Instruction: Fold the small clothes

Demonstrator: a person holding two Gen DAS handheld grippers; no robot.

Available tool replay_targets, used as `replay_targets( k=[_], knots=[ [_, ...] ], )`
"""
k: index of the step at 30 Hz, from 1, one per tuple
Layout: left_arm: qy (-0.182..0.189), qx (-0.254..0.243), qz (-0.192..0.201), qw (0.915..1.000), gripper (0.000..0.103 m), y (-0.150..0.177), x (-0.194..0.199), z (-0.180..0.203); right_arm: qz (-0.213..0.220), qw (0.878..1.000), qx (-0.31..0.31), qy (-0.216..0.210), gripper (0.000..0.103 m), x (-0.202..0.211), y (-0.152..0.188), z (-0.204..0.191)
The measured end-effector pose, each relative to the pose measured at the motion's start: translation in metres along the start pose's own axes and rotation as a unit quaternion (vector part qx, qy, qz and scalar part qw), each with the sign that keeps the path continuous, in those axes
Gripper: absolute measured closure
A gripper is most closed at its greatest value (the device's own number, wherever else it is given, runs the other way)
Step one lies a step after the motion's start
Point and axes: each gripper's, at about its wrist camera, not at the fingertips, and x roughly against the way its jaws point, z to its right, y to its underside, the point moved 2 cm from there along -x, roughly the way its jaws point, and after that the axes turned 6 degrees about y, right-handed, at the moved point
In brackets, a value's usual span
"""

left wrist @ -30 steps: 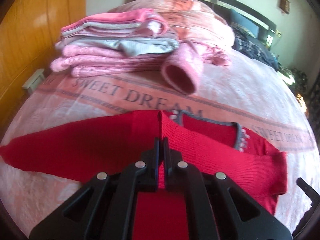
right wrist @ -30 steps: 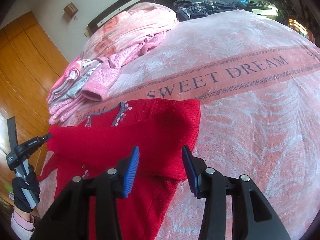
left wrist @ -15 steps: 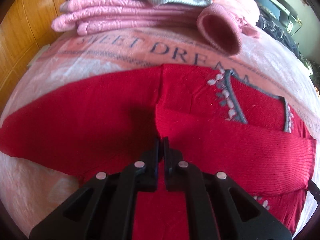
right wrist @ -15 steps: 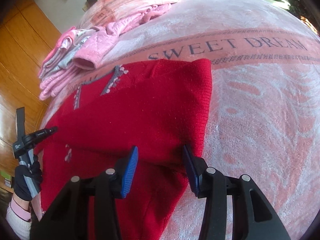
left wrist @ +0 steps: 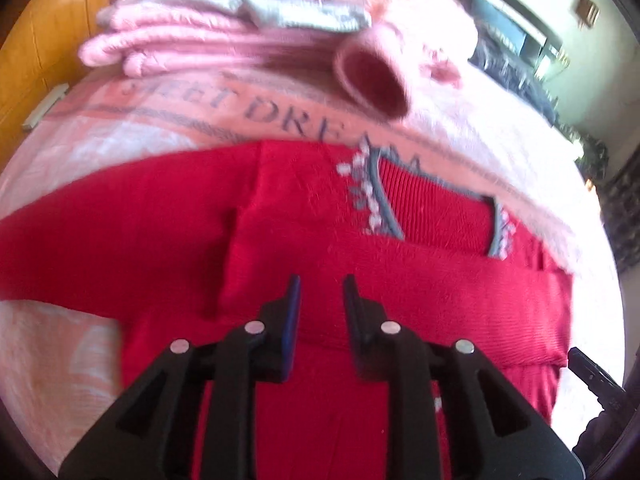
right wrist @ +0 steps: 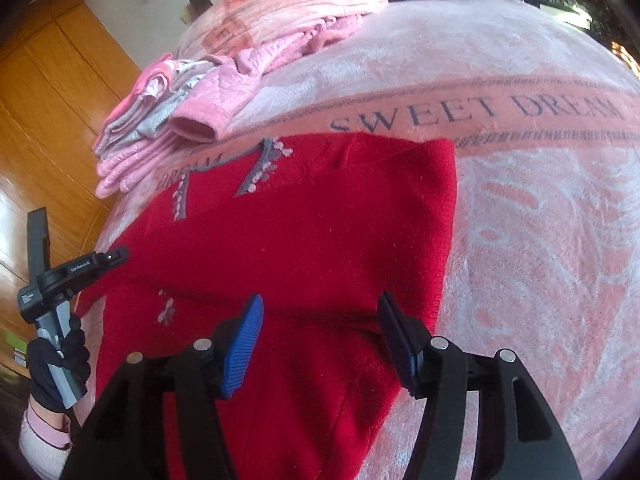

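Now your left tool (left wrist: 320, 300) hangs with its fingers a narrow gap apart and nothing between them, just over the red sweater (left wrist: 360, 280) near the seam of the spread sleeve (left wrist: 100, 248). Your right tool (right wrist: 320, 320) stands wide and empty above the sleeve already laid across the chest (right wrist: 340, 240). The sweater lies flat on the bed's pink blanket (right wrist: 540, 240), neckline (left wrist: 380, 208) toward the "SWEET DREAM" band, with the stack of folded pink clothes (left wrist: 200, 40) beyond it.

The step in hand looks like bringing the other sleeve in. Reach the left tool out toward that sleeve's cuff end, not the shoulder seam, and pinch only the sleeve's own layers. Lift it just enough to clear the body, carry it across level, and lay it parallel to the folded one. Rest the right tool lightly on the folded sleeve so the knit does not drag, since this blanket is plush and likely to catch.
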Motion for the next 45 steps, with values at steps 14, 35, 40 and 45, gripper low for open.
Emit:
replay_targets(
  k=[14,35,40,45],
  knots=[
    [0.017,0.053,-0.004,0.9985,0.067,0.013,0.031,-0.052,0.012,0.999,0.03,0.035,0.033,0.016,0.0,-0.022],
    [0.025,0.402,0.134,0.9053,0.064,0.057,0.136,-0.404,-0.041,0.994,0.095,0.037,0.032,-0.018,0.029,-0.074],
    [0.017,0.415,0.16,0.8953,0.069,0.045,0.13,-0.422,-0.036,0.993,0.105,0.045,0.032,-0.021,0.029,-0.075],
    [-0.008,0.404,0.165,0.8998,0.098,0.04,0.134,-0.429,-0.035,0.993,0.108,0.045,0.031,-0.021,0.029,-0.075]
  ],
)
